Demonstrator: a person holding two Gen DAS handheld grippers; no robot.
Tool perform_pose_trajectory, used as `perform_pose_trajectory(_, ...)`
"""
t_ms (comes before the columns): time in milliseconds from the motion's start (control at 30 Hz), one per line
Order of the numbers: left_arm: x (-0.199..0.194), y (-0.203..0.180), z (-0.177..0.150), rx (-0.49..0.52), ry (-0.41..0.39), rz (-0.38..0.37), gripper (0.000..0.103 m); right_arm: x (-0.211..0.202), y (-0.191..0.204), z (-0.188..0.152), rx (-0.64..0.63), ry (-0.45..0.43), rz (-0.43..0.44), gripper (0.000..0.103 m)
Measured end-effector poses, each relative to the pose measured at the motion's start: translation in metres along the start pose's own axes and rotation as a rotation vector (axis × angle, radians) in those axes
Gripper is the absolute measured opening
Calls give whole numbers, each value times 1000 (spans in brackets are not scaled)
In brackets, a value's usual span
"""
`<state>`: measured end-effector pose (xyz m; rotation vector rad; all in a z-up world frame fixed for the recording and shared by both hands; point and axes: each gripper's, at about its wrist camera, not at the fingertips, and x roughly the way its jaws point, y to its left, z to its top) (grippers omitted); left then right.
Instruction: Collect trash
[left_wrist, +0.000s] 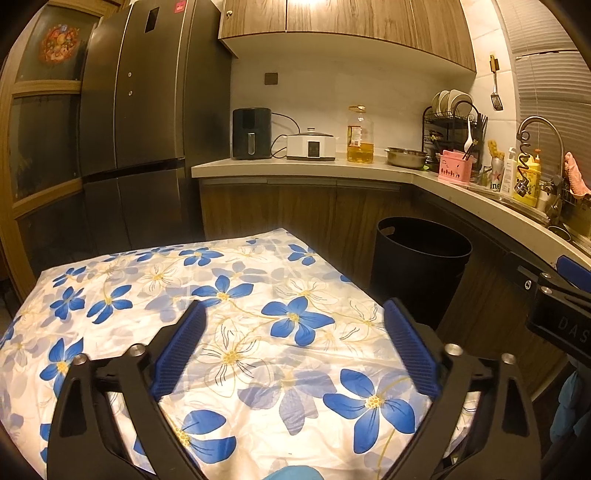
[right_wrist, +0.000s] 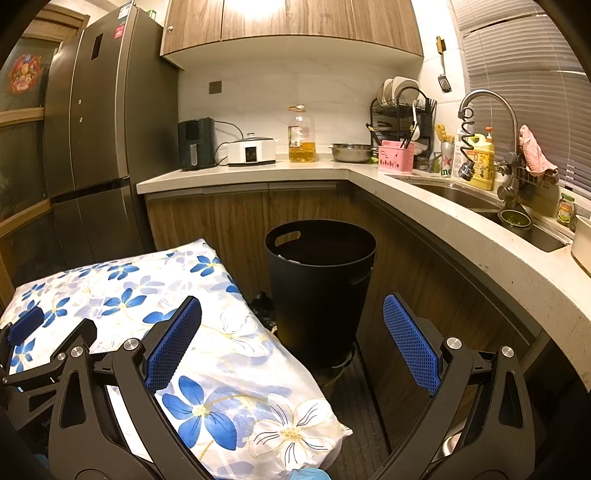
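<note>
Both grippers hang with their jaws spread wide and nothing between the blue pads. The left gripper (left_wrist: 293, 310) is above a table covered in a white cloth with blue flowers (left_wrist: 236, 295), which fills most of the left wrist view; the right gripper (right_wrist: 291, 306) sits off the table's right edge, over the floor, facing the black trash bin (right_wrist: 319, 291). In the left wrist view the bin (left_wrist: 421, 266) stands beyond the table's far right corner, against the wooden cabinets, and its inside reads only as dark. The right wrist view looks further down into it and shows something pale lying against the inner wall just below the handle cut-out; what it is cannot be told. That same view shows a crumpled black bag (right_wrist: 263, 303) on the floor between the table and the bin, hidden from the left camera by the tabletop. It also takes in the sink basin (right_wrist: 480, 205) under the tap, where the left view catches only the counter's edge. Each camera sees a bit of the other gripper at its frame edge.
</note>
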<state>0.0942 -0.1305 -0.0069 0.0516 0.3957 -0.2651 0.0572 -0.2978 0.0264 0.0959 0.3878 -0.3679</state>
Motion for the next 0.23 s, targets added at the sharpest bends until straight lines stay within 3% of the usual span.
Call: perform_pose_trajectory(233, -2, 4, 1, -18, -3, 13, 97, 0, 0, -1, 1, -1, 2, 97)
